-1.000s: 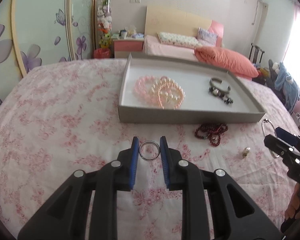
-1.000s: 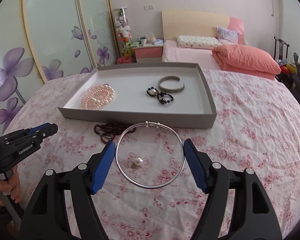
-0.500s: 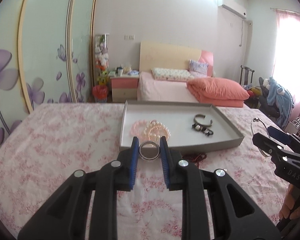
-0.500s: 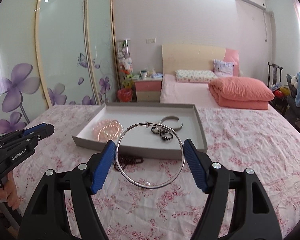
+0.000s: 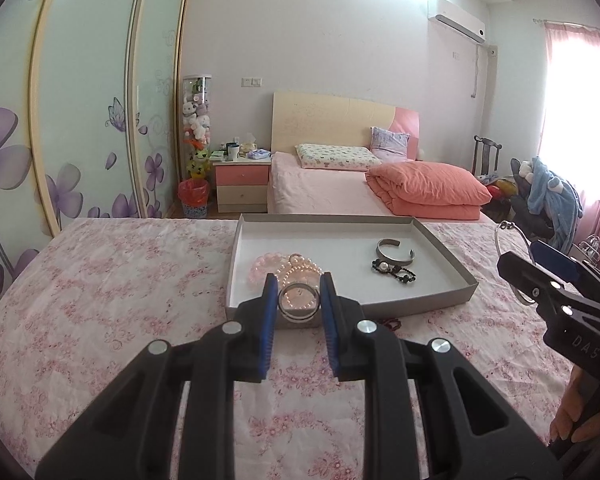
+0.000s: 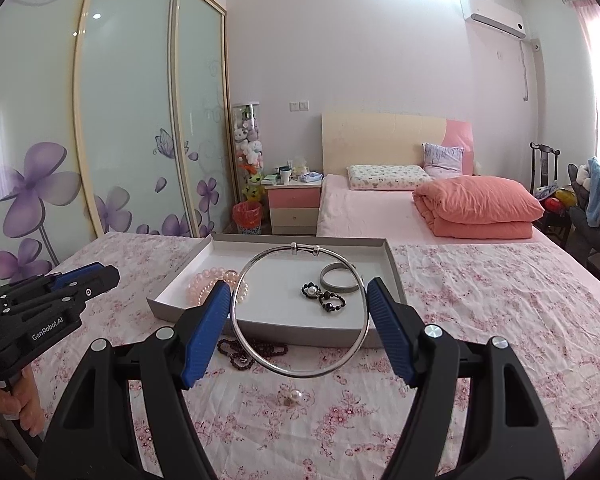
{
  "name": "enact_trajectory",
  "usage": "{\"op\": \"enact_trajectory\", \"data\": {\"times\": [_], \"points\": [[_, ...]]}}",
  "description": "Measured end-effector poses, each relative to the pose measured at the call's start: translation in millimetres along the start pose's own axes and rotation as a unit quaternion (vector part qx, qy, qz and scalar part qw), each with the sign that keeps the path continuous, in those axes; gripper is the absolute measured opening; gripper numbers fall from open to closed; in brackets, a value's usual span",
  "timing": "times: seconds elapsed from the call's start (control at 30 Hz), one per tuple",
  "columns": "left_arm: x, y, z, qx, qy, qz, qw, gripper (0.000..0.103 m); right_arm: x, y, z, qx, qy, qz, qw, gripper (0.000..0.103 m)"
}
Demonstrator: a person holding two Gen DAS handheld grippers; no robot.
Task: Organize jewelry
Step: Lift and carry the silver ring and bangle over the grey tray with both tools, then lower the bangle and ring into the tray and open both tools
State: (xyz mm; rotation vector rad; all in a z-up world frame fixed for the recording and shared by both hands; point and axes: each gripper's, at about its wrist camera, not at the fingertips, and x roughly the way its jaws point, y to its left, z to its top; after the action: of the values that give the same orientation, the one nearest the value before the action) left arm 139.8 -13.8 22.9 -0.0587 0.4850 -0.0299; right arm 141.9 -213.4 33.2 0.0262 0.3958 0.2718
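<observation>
**Two rings held above the flowered cloth, tray just ahead**

Left gripper (image 5: 299, 307): narrowly set, blue pads pinching a small silver band ring (image 5: 298, 303) upright between the fingertips. Held clear of the pink flowered cloth (image 5: 112, 320), directly in front of the grey tray's (image 5: 452, 294) near wall, so that the pink and cream pearl bracelets (image 5: 286, 268) show through and just behind the ring.

Right gripper (image 6: 300, 316): spread wide, blue pads pressing the two sides of a large thin silver bangle (image 6: 300, 374), clasp at the top. Bangle upright, facing the camera, raised off the cloth and framing the tray's near wall. From the left wrist view, only a slice of that bangle visible past the black finger at the right edge.

Inside the tray: pearl bracelets in the left part, an open silver cuff (image 6: 339, 281) toward the right rear, a black beaded bracelet with a pearl (image 6: 323, 297) just in front of the cuff.

On the cloth, outside the tray: a dark red beaded string (image 6: 244, 350) lying against the near wall, partly behind the bangle; a small pearl piece (image 6: 294, 396) nearer the camera, below the bangle and between the right gripper's fingers.

Person's hand (image 6: 24, 402) on the left gripper's handle at the lower left.
</observation>
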Motion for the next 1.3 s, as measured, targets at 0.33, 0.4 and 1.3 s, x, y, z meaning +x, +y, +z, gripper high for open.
{"op": "enact_trajectory", "data": {"times": [0.33,0.4,1.3], "points": [[24.4,-5.1,18.4,0.009,-0.007,0.004,0.9999,0.022,19.1,0.2,19.3,-0.008,-0.018,-0.007,1.0,0.07],[31.9,-6.0,22.9,0.011,-0.008,0.005,0.9999,0.022,30.1,-2.1,23.9,-0.004,-0.016,-0.009,1.0,0.07],[160.3,-5.4,39.3,0.009,0.052,0.004,0.9986,0.022,153.3,-20.6,16.2,0.031,0.082,-0.021,0.996,0.071]]}}
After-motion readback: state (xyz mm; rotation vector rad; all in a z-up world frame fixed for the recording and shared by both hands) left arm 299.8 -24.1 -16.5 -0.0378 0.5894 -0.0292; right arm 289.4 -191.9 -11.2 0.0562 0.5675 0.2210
